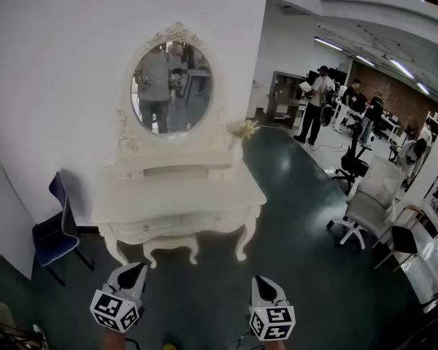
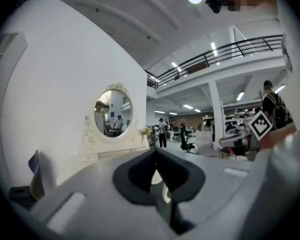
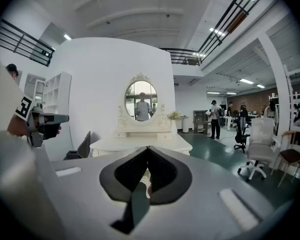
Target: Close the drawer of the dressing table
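Observation:
The white dressing table (image 1: pixel 179 195) with its oval mirror (image 1: pixel 171 86) stands against the white wall ahead. Its drawer front (image 1: pixel 164 227) runs under the top; I cannot tell how far out it stands. A small white stool (image 1: pixel 171 246) sits under the table. My left gripper (image 1: pixel 135 270) and right gripper (image 1: pixel 259 281) hover low in the head view, well short of the table and touching nothing. In the left gripper view the left gripper (image 2: pixel 156 156) is shut and empty. The right gripper (image 3: pixel 148 151) is also shut and empty, pointing at the table (image 3: pixel 140 143).
A blue chair (image 1: pixel 55 228) stands left of the table by the wall. A white office chair (image 1: pixel 369 203) and a black one (image 1: pixel 352 165) stand at the right. People (image 1: pixel 317 104) stand at desks far back right. Flowers (image 1: pixel 244 128) sit on the table's right end.

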Tool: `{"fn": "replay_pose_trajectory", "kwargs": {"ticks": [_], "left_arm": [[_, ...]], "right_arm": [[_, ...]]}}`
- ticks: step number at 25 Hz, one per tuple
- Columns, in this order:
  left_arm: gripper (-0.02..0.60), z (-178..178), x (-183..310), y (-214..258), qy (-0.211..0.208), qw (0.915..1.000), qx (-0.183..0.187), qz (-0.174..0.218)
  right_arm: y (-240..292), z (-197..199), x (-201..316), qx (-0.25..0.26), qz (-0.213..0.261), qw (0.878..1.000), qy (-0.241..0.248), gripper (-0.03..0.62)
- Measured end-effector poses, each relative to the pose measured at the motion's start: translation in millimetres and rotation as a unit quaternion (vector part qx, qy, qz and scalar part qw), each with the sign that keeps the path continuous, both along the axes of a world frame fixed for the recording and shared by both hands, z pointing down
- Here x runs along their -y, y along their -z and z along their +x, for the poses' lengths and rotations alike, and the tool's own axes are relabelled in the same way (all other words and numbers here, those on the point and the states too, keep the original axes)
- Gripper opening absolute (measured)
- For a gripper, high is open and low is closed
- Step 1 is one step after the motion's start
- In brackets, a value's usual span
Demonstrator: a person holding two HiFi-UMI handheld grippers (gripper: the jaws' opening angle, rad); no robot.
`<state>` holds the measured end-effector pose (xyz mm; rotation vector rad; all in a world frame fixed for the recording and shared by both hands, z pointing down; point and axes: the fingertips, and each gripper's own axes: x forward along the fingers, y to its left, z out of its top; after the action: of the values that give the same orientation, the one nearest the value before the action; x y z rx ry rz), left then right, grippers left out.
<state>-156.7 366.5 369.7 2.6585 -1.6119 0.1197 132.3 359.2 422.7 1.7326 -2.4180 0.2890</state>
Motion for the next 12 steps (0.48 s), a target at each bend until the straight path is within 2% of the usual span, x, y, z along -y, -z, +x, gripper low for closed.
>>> {"fn": "replay_pose_trajectory", "kwargs": {"ticks": [12], "left_arm": [[-0.002, 8.7, 6.8, 3.3, -0.015, 0.9999, 0.002, 0.003]], "right_arm": [[6.3, -1.8, 8.4, 0.013, 0.011, 1.000, -0.007, 0.002]]}}
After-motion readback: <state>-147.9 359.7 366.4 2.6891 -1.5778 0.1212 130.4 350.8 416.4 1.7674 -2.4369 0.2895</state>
